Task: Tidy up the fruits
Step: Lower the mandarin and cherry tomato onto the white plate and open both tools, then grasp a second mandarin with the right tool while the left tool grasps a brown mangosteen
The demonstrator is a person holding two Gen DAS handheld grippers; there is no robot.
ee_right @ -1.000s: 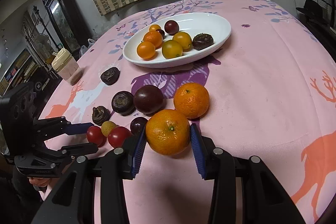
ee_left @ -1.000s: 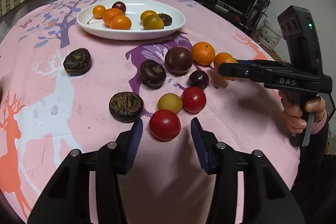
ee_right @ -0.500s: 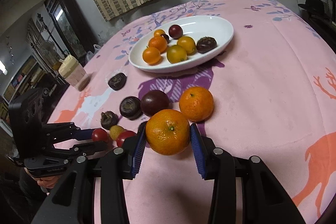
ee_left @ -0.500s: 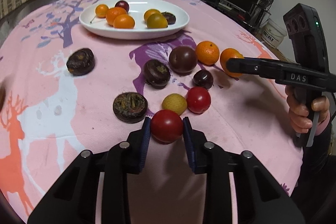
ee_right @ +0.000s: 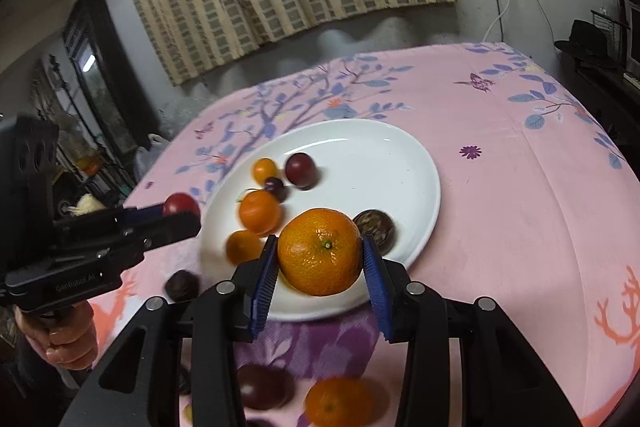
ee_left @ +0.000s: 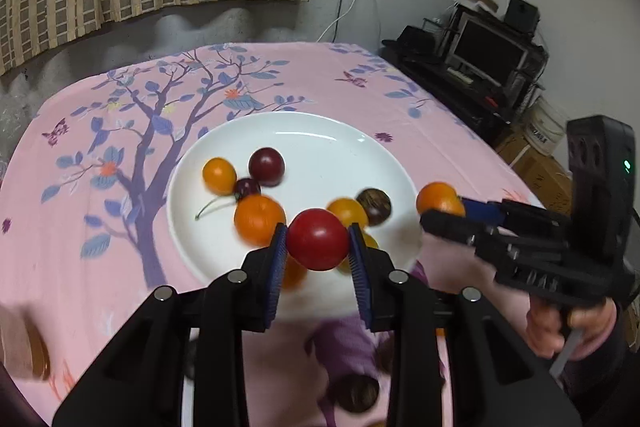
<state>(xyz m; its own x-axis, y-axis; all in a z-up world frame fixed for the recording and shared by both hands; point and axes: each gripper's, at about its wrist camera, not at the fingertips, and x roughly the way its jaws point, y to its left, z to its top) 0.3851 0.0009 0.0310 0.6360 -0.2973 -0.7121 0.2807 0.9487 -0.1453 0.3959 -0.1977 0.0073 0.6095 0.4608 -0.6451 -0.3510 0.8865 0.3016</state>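
Observation:
My left gripper (ee_left: pixel 318 247) is shut on a red tomato (ee_left: pixel 317 239), held in the air over the near rim of the white plate (ee_left: pixel 320 143). My right gripper (ee_right: pixel 320 255) is shut on an orange mandarin (ee_right: pixel 320 251), also lifted over the plate's (ee_right: pixel 384 163) near edge. Several fruits lie on the plate: small oranges (ee_left: pixel 259 219), a dark plum (ee_left: pixel 266 166), a cherry (ee_left: pixel 247 187) and a brown wrinkled fruit (ee_left: pixel 374 206). In the left wrist view the right gripper (ee_left: pixel 444 211) shows at the right with its mandarin (ee_left: pixel 437 197); the right wrist view shows the left gripper (ee_right: pixel 180 215) at the left.
More fruit stays on the pink patterned tablecloth (ee_right: pixel 520 195) below the grippers: a mandarin (ee_right: pixel 340 401), a dark plum (ee_right: pixel 264 387) and a dark round fruit (ee_right: pixel 182 285). A person's hand (ee_left: pixel 568 327) holds the right gripper. Shelves with electronics (ee_left: pixel 492 55) stand beyond the table's right edge.
The left gripper closed on the red tomato and lifted it. Both grippers rose from the table and moved forward with their fruits to the plate.

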